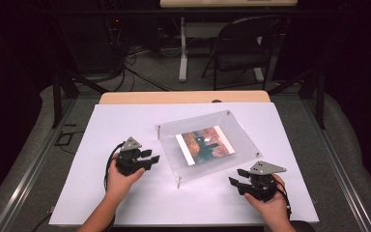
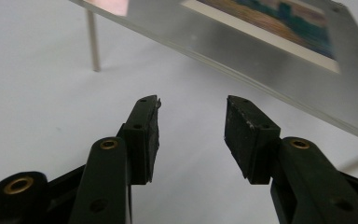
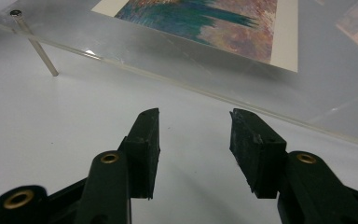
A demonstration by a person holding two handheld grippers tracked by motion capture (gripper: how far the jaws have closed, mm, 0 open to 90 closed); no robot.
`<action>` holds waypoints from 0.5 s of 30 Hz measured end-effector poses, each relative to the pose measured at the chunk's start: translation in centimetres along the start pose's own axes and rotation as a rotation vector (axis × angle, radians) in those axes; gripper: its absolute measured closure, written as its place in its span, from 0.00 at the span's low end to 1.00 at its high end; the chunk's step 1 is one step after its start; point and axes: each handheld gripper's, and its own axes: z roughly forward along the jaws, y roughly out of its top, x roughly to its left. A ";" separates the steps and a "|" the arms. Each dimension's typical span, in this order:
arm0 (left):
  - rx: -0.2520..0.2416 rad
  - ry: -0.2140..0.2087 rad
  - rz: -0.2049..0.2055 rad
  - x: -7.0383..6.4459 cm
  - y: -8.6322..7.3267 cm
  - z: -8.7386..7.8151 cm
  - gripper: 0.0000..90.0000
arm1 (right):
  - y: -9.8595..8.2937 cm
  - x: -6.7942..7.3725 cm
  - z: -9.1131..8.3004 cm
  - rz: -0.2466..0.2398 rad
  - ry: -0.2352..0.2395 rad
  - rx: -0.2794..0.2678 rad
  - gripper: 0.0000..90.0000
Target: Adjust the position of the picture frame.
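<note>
Both the left hand-held gripper [image 1: 150, 156] and right hand-held gripper [image 1: 235, 183] are waiting with jaws apart, flanking the clear picture frame [image 1: 241, 140], seemingly to lift it evenly off the bench [image 1: 116, 121].

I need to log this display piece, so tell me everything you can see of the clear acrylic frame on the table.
The clear acrylic frame is a flat, square transparent panel sandwiching a white-bordered landscape print. It stands raised on thin metal corner posts over the white table cover, turned diagonally. Both hand-held grippers sit near its front edges, apart from it.
</note>
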 end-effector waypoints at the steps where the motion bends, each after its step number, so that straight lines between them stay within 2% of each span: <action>1: 0.000 0.000 0.000 0.0 0.0 0.0 0.60 | 0.0 0.0 0.0 0.000 0.001 -0.002 0.58; 5: -0.001 0.038 -0.002 2.0 1.2 1.9 0.62 | 0.0 0.0 0.0 0.007 0.005 -0.005 0.58; 12: 0.018 0.098 0.016 4.4 2.1 4.8 0.65 | -0.3 0.1 -0.2 0.011 0.008 -0.008 0.58; 15: 0.017 0.088 0.017 5.1 2.4 5.9 0.66 | -0.4 0.1 -0.4 0.020 0.006 -0.004 0.58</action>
